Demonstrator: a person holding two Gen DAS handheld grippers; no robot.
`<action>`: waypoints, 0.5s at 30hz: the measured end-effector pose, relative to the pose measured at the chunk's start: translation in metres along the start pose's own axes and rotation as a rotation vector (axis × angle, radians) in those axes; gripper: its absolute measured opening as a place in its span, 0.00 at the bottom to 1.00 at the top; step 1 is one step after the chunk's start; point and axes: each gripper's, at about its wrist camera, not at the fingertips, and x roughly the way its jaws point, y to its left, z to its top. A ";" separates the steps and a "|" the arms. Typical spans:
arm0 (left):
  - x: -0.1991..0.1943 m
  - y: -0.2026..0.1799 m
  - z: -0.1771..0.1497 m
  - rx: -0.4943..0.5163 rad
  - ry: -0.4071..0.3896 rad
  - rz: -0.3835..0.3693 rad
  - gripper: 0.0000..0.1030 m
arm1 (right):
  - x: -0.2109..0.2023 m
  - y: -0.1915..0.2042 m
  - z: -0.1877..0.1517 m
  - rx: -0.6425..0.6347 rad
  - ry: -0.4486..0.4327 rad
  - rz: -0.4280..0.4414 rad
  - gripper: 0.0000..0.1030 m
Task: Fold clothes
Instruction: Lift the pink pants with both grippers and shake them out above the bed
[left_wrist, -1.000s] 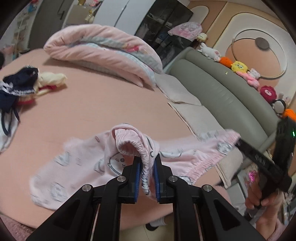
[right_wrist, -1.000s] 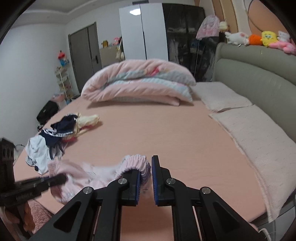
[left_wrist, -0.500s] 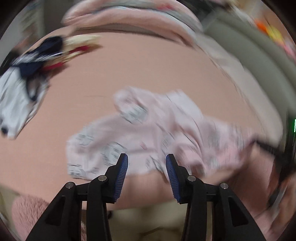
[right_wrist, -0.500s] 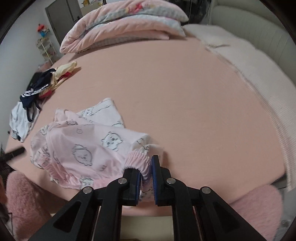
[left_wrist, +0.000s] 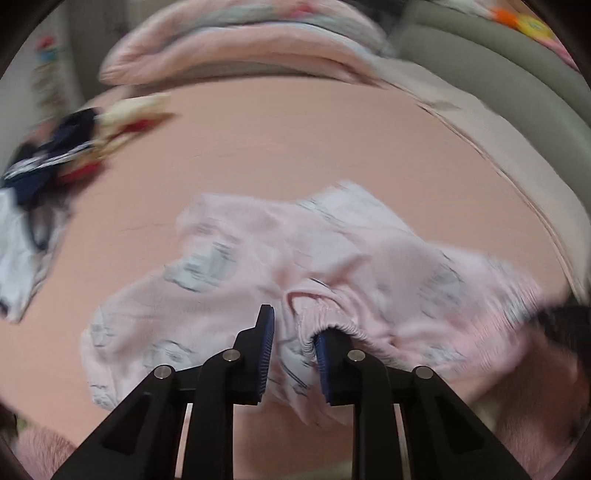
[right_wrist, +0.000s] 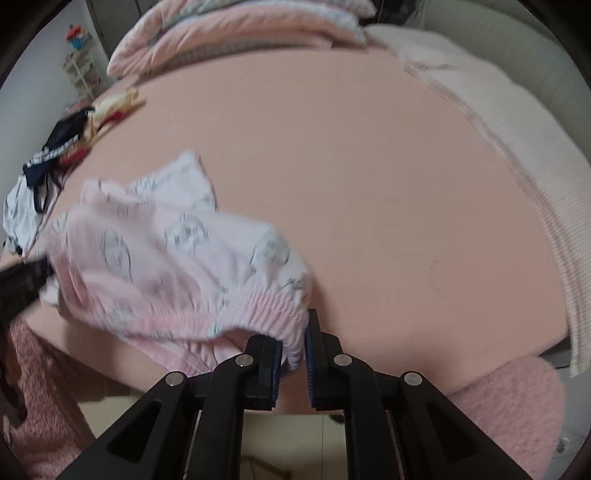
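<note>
A light pink garment with grey cartoon prints (left_wrist: 295, 266) lies crumpled near the front edge of the pink bed (left_wrist: 295, 147). My left gripper (left_wrist: 293, 343) is open, its fingers on either side of a gathered elastic edge of the garment without clamping it. In the right wrist view the same garment (right_wrist: 166, 251) spreads to the left, and my right gripper (right_wrist: 293, 354) is shut on its ribbed pink waistband (right_wrist: 269, 314). The left gripper's tip (right_wrist: 26, 277) shows at the left edge there.
A pile of dark blue, white, yellow and red clothes (right_wrist: 55, 147) lies at the bed's left side. A folded pink duvet (right_wrist: 240, 29) sits at the back. A pale pillow strip (right_wrist: 517, 147) and grey headboard run along the right. Fluffy pink fabric (right_wrist: 517, 406) is below the bed edge.
My left gripper let go of the garment, opened, and now has its fingers around the elastic edge. My right gripper kept its hold and moved lower toward the bed's front edge.
</note>
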 end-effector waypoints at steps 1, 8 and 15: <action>-0.001 0.009 0.000 -0.055 -0.013 0.046 0.19 | 0.006 0.000 -0.001 -0.006 0.021 0.009 0.09; -0.014 0.061 -0.028 -0.256 -0.007 0.040 0.18 | 0.012 0.027 -0.005 -0.088 0.028 0.086 0.19; -0.048 0.068 -0.019 -0.278 -0.032 -0.236 0.04 | 0.021 0.046 0.000 -0.064 0.080 0.163 0.09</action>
